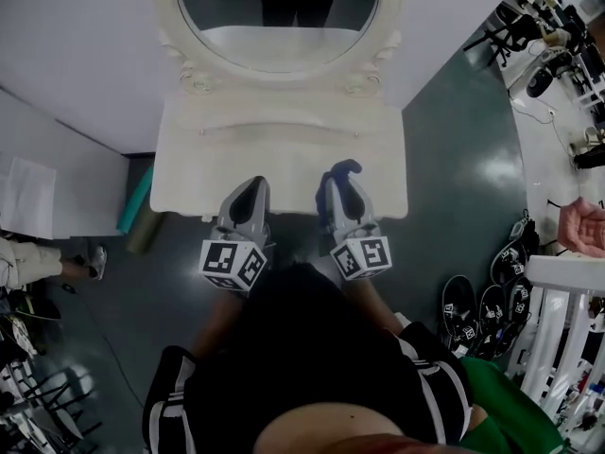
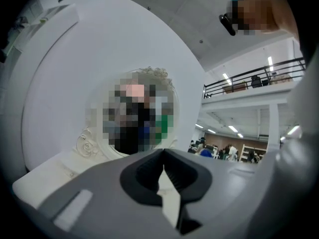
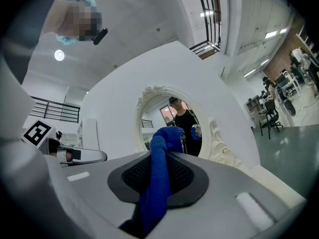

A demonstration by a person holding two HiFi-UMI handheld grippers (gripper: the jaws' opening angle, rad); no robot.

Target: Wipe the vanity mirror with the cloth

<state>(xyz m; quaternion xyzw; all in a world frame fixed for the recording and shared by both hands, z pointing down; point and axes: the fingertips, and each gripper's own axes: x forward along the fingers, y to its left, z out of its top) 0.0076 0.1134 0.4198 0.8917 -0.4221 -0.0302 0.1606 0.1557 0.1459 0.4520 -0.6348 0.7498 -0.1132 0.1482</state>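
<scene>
Right gripper (image 1: 342, 183): my jaws are clamped on the blue cloth (image 3: 167, 138), its end poking up past the tips. Left gripper (image 1: 250, 192): jaws closed, nothing between them. Both sit over the desk's (image 1: 284, 149) near edge. Vanity mirror (image 1: 284, 22) is ahead, well apart from the cloth.
</scene>
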